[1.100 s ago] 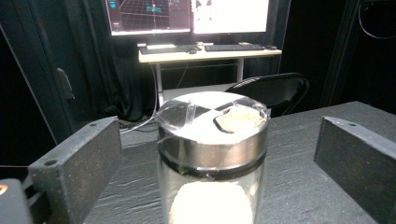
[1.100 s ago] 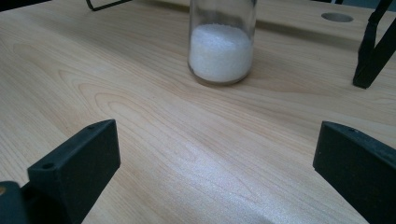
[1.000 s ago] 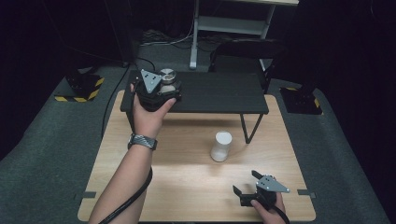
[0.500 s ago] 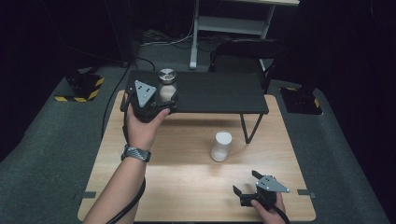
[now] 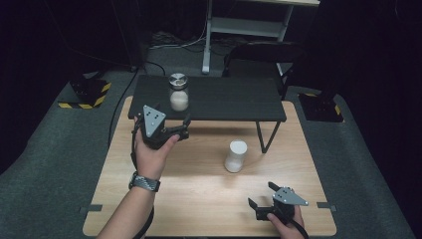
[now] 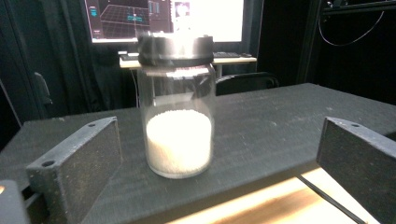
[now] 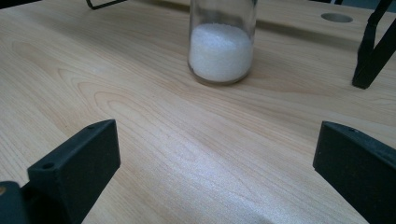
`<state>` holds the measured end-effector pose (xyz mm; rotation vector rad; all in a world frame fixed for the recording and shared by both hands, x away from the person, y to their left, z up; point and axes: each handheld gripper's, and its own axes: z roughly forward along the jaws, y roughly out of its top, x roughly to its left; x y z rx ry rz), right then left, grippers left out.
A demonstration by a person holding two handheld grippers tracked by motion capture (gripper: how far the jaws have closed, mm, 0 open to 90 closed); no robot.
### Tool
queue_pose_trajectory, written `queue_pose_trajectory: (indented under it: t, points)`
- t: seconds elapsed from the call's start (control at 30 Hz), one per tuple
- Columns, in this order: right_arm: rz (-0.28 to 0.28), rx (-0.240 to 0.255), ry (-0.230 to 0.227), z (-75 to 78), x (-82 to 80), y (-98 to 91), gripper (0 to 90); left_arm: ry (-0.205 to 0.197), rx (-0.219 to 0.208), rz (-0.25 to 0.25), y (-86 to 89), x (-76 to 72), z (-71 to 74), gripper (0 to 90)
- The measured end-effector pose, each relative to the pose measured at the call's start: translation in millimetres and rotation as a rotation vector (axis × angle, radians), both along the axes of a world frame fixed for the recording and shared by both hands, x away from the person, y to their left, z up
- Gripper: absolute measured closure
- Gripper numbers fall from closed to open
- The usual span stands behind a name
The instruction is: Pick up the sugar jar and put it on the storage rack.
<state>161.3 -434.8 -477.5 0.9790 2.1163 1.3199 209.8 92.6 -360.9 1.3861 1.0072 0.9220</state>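
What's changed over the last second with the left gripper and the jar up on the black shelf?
The left gripper has let go of the lidded jar and drawn back toward the person, off the black shelf; its jaws now stand open with the jar apart from them, upright on the shelf. The right gripper stayed open low on the wooden table, and the second jar has not moved.

lidded jar [image 5: 178, 92] on shelf [image 5: 234, 102], open jar [image 5: 235, 156] on table [image 5: 164, 199] before it
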Motion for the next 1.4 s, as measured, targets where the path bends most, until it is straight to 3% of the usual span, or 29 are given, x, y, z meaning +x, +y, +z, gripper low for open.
queue_pose_trajectory:
  t: [0.3,0.73,0.8,0.83,0.97,1.13,1.4]
  points:
    - [0.002,-0.004,-0.003,-0.1,-0.2,0.5,0.2,0.008,-0.027,-0.011,6.1,-21.7,-27.5,0.3]
    - [0.003,-0.007,-0.005,0.0,-0.4,0.9,0.2,0.047,-0.009,-0.048,11.8,-51.7,-72.7,0.3]
    - [0.003,-0.007,-0.004,0.1,-0.4,1.0,0.2,0.058,-0.009,-0.052,12.2,-58.1,-81.2,0.3]
    - [0.004,-0.009,-0.004,0.3,-0.4,1.1,0.2,0.083,-0.025,-0.06,12.7,-63.5,-90.4,0.3]
    - [0.004,-0.01,-0.004,0.4,-0.5,1.4,0.2,0.106,-0.019,-0.069,13.0,-70.9,-102.5,0.3]
    - [0.004,-0.012,-0.006,0.4,-0.8,1.6,0.2,0.147,-0.01,-0.076,14.3,-77.4,-111.8,0.3]
    - [0.005,-0.012,-0.003,0.7,-0.2,1.5,0.2,0.214,0.048,-0.099,14.0,-87.9,-121.8,0.3]
